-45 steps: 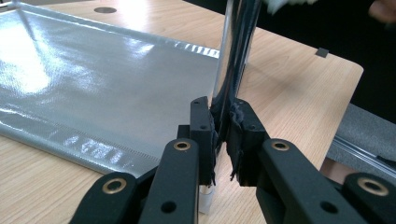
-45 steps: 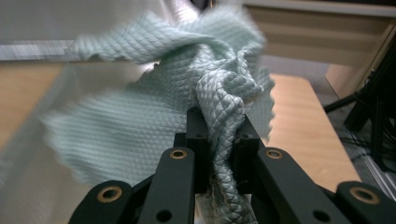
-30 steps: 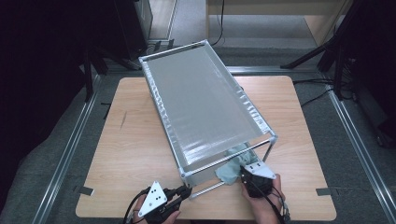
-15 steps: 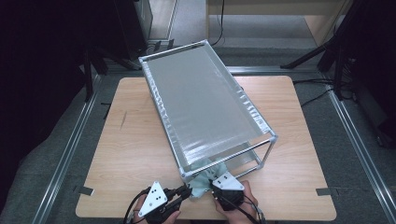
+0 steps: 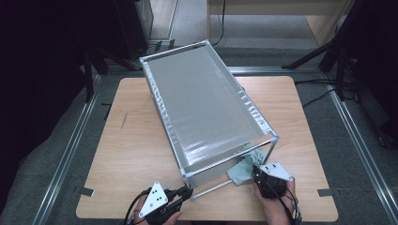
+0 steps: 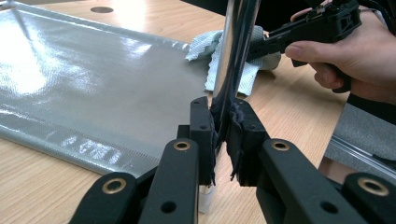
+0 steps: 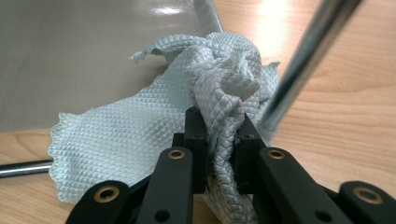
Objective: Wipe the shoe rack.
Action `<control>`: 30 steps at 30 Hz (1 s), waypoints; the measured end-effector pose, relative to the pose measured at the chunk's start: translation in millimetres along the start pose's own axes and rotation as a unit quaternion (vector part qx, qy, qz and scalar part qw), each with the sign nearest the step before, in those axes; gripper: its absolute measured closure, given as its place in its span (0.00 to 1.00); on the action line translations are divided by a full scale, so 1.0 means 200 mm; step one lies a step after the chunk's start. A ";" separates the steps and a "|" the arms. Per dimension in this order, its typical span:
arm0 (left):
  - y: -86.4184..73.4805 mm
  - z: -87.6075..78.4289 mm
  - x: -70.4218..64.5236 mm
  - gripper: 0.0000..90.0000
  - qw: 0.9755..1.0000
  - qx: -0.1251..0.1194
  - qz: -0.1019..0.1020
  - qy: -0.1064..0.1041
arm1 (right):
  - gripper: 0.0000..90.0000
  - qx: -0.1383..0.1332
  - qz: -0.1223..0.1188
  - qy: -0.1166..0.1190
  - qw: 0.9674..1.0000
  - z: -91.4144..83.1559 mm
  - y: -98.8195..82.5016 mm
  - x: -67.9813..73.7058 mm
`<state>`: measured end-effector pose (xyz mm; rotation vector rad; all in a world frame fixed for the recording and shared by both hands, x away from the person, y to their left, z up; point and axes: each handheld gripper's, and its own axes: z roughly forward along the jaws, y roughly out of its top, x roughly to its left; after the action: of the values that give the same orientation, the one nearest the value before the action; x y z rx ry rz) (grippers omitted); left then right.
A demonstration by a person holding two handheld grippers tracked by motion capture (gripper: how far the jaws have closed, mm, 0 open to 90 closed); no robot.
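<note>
1. The worktop [image 5: 131, 140] is carrying a long metal frame [image 5: 206, 173] with a grey sheet [image 5: 202, 103] stretched across its top, running from the near middle to the far left.
2. The frame is standing upright and steady; its near left post [image 6: 233, 51] is being clamped between the shut jaws of the left tool [image 5: 183, 193], at the near edge of the worktop.
3. The cloth [image 5: 241, 169], pale blue and bunched, is lying under the near right corner of the frame, partly on the lower grey sheet and touching a chrome rod [image 7: 303, 60].
4. The right tool [image 7: 219, 154] is gripping a twisted fold of the cloth, jaws pressed together on it.
5. Judging from this, wiping of the near end is under way; the far stretch of the frame looks not yet reached, and the cloth is not yet spread flat.
</note>
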<state>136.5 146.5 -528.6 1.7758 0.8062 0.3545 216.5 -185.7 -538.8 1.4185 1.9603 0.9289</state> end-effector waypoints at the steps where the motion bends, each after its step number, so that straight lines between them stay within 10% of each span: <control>1: 0.00 0.00 0.00 0.90 1.000 0.000 0.000 0.000 | 0.89 0.001 -0.001 0.000 1.000 0.00 0.00 0.01; 17: 0.00 0.00 0.00 0.90 1.000 0.000 -0.001 0.000 | 0.89 0.007 -0.092 0.115 0.989 0.01 -0.02 0.44; 22: 0.00 0.00 0.00 0.90 1.000 0.000 -0.001 -0.001 | 0.89 0.009 -0.084 0.101 0.991 0.00 -0.02 0.36; 30: 0.00 0.00 0.00 0.90 1.000 0.001 0.000 -0.001 | 0.89 0.014 -0.032 0.029 0.999 -0.08 -0.01 0.05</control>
<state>136.5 147.2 -528.6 1.7772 0.8065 0.3527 200.0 -181.2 -530.5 1.3492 2.0580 0.9265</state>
